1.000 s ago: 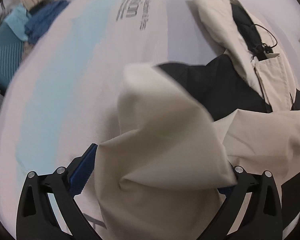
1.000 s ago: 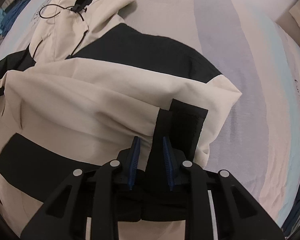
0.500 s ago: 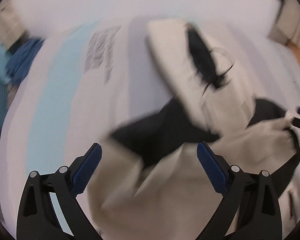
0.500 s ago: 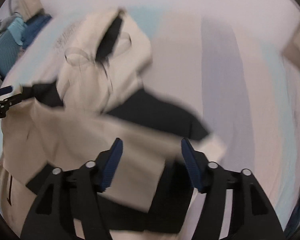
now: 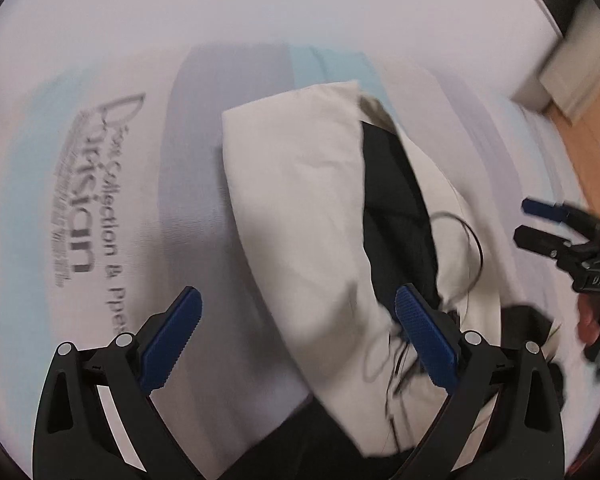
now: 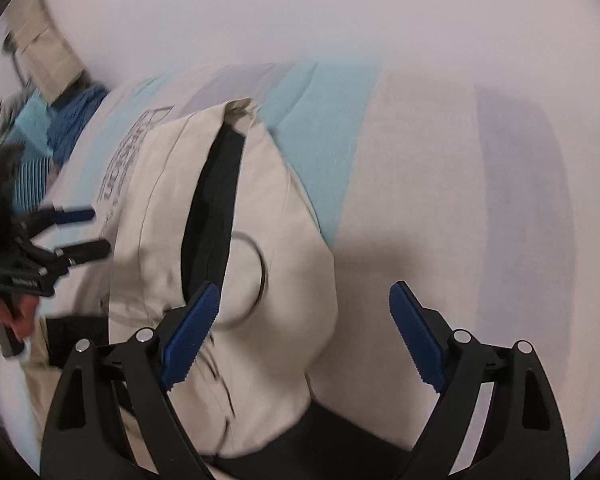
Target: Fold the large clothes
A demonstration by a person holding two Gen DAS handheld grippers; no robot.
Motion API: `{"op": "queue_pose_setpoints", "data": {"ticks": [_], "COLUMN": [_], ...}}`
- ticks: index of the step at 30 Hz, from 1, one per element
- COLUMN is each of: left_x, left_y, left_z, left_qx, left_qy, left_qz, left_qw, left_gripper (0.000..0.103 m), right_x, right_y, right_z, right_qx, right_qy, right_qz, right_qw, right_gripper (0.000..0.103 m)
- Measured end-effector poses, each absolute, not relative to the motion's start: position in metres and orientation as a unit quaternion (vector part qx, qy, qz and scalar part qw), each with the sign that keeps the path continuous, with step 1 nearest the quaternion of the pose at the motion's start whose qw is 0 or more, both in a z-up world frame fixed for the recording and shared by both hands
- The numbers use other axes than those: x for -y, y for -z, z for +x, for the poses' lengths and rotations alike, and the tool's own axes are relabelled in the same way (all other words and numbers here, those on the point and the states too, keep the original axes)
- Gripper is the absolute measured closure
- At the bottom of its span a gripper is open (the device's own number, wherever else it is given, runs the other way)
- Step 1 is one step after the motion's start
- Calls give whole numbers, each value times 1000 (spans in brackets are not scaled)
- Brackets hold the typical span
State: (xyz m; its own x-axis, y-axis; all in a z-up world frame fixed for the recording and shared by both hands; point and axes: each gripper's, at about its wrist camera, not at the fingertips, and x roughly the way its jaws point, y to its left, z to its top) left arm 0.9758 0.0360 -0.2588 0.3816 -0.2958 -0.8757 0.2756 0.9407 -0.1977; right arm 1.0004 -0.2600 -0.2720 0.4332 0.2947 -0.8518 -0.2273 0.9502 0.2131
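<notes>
Bed sheet fills most of both views: pale lilac with light blue bands and one block of dark printed lettering at left centre of the left wrist view. One jacket, cream with black panels, lies on the sheet, its hood at frame centre with black lining showing and one thin dark drawcord looping off the right side; black body fabric runs out along the bottom edge. Left gripper sits low in frame, jaws wide apart, nothing clamped, right pad over the hood's lower edge. Right gripper jaws have just been opening and stand wide, empty, left pad in front of the hood cloth, right pad over bare sheet. Each gripper also appears in the other's view at mid edge, blurred, held by a hand. Upper left of the right wrist view: a pile of blue cloth, a beige item behind it, blurred. Upper right of the left wrist view: a strip of wooden floor.
</notes>
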Motion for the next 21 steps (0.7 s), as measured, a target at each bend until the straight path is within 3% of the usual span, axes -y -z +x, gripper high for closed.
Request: {"op": "queue_pose_setpoints", "data": {"ticks": [10, 15, 21], "left_x": [-29, -31, -32], "left_y": [283, 288, 296], "left_z": [1006, 1013, 1020], "left_qx": [-559, -556, -564], "left_qy": [158, 147, 145], "left_qz": [-60, -90, -118], "left_qw": [812, 813, 804], "left_gripper": [9, 9, 26], "right_x": [254, 255, 257], "right_y": [304, 310, 308], "right_z": [1033, 1040, 1041], "right_qx": [-547, -549, -553], "right_qy": [-139, -136, -143], "right_qz": [68, 87, 90], "right_qw": [823, 820, 816], "right_gripper": [20, 29, 38]}}
